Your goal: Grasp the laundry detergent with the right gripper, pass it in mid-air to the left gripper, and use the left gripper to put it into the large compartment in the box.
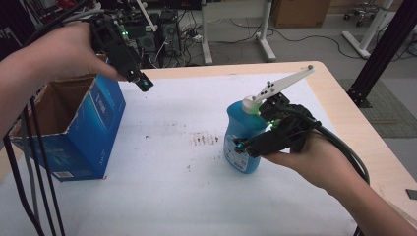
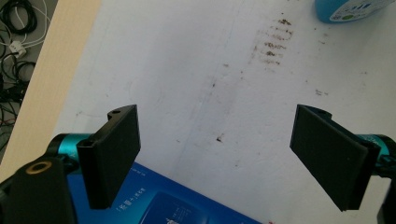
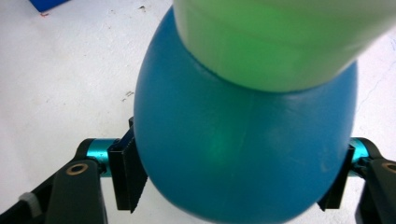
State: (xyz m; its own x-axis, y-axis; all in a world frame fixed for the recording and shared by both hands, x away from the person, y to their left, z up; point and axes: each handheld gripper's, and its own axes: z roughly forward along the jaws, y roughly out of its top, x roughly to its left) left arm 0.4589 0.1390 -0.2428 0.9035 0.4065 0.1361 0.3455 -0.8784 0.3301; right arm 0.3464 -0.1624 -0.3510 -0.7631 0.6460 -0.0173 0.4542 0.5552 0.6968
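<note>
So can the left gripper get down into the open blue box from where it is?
Probably yes: the left gripper hangs open above the blue box, whose top is open, with nothing between them.

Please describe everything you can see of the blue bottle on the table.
The bottle is rounded, of glossy blue plastic, with a pale green cap and a label low on its side. It stands upright on the white table cover, right of a brown stain. The right gripper has its jaws around the belly, and both pads lie against it.
</note>
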